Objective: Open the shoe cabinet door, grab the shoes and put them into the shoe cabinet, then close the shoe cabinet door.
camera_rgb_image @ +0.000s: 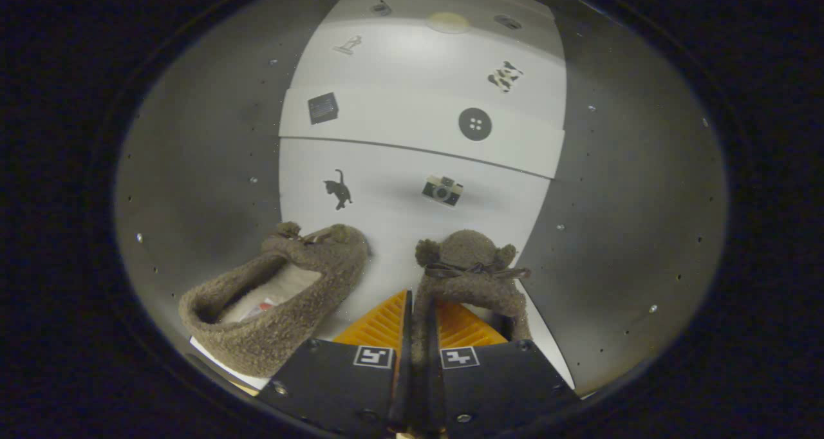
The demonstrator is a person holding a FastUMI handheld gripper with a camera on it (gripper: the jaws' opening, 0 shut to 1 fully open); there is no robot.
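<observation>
My gripper (421, 307) is shut on the right brown fuzzy slipper (473, 259), pinching its side wall between both fingers; the toe with its dark bow points away from me. The second slipper (290, 323) lies just left of the fingers, its pale lining facing up. Beyond both stands the white shoe cabinet (399, 207), its front panels dotted with small stickers. The upper panel (412, 127) overlaps the lower one along a dark seam. I cannot tell whether any door is ajar.
Grey walls (199, 168) with small holes flank the cabinet on both sides. A white sheet or board edge (212, 362) shows under the left slipper's heel.
</observation>
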